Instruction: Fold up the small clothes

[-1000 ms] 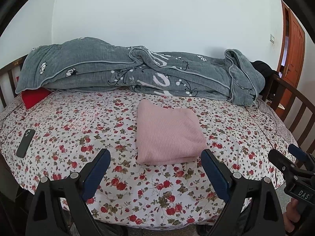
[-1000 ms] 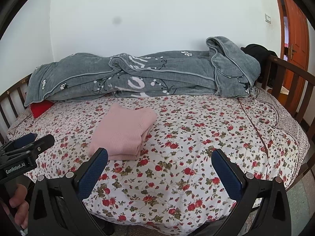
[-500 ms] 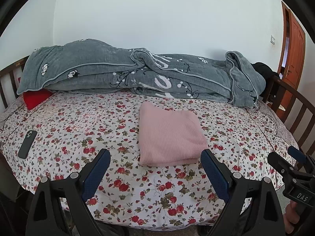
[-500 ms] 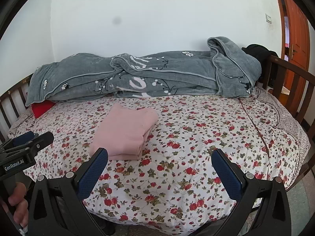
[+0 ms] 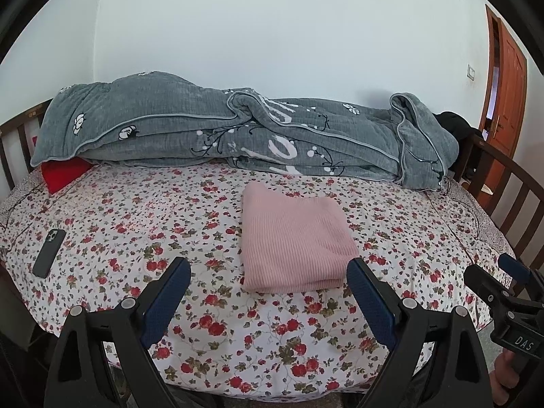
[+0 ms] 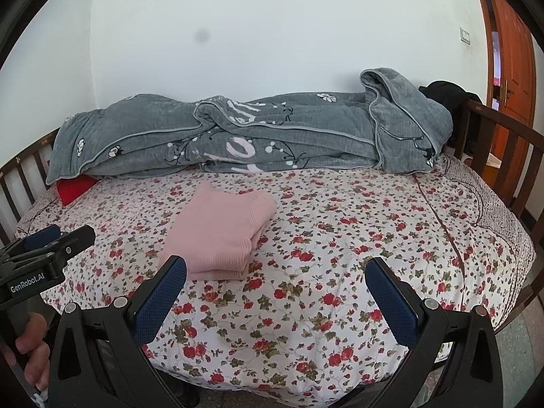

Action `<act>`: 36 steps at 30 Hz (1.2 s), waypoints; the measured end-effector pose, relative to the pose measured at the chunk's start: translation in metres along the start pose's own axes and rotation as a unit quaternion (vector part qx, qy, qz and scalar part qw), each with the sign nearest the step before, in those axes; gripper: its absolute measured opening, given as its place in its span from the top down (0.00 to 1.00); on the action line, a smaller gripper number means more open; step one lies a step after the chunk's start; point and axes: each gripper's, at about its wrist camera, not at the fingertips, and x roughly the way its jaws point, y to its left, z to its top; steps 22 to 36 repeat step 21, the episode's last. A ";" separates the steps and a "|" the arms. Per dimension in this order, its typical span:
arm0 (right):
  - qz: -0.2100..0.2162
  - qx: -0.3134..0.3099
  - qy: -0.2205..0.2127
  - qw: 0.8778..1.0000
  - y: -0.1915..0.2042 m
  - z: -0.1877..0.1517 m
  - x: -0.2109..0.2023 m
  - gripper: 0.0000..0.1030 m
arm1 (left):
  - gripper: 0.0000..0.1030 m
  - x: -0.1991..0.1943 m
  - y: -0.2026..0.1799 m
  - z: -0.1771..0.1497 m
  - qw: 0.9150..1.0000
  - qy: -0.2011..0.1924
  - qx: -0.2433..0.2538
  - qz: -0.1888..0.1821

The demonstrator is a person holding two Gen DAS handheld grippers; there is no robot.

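Two claw labels: "DAS" (image 5: pixel 523 341), "GenRobot.AI" (image 6: pixel 27 287); blanket (image 5: pixel 238 136) lettering unclear.

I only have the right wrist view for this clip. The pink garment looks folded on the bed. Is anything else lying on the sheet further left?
Observer: Yes. The left wrist view shows a dark phone lying flat on the floral sheet, well left of the pink garment.
Operator: Is the left gripper holding anything?
Observer: No. The left gripper is open, its jaws wide apart and clamping nothing.
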 end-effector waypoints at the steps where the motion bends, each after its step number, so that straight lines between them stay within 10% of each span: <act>1: 0.000 0.000 0.000 1.000 0.000 0.000 0.000 0.00 | 0.10 0.000 0.000 0.000 1.000 -0.001 0.000 0.001; 36: 0.005 -0.003 -0.001 1.000 0.004 0.003 0.002 0.00 | 0.10 0.000 0.001 -0.003 1.000 -0.007 0.001 0.008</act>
